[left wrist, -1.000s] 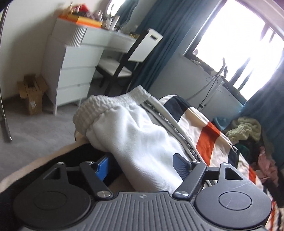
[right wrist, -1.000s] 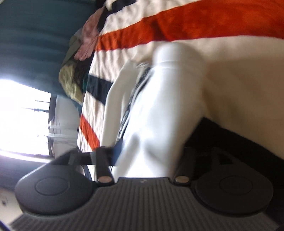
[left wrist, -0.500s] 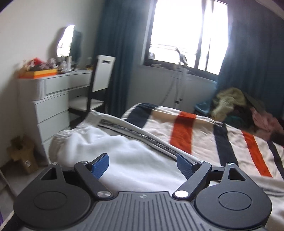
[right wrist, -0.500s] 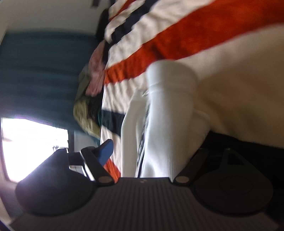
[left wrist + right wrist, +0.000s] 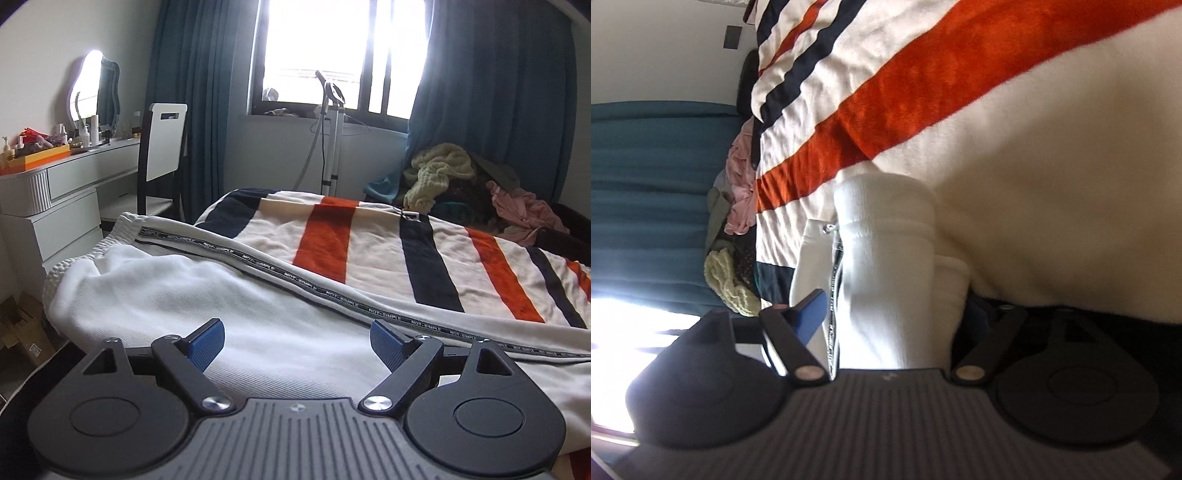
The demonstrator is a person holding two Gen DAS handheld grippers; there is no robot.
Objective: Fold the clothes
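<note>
White sweatpants with a black lettered side stripe are being displayed lying lengthwise along the near edge of a bed, on a striped blanket of cream, orange and navy bands. The elastic waistband is being shown at the far left, toward the blanket's corner. In the right wrist view, the pant legs are being seen folded one over the other, with the ribbed cuff lying on the cream part of the blanket.

The left gripper is being held just above the white fabric, its blue pads being kept well apart with nothing clamped between them. The right gripper is being held with its fingers spread on either side of the folded legs; one blue pad is being shown apart from the cloth, while the other finger is hidden in shadow, so contact there cannot be told.

Beyond the bed, a pile of clothes is being shown near the dark blue curtains, a garment steamer is being seen before the bright window, and a white chair is being shown beside a white dresser.
</note>
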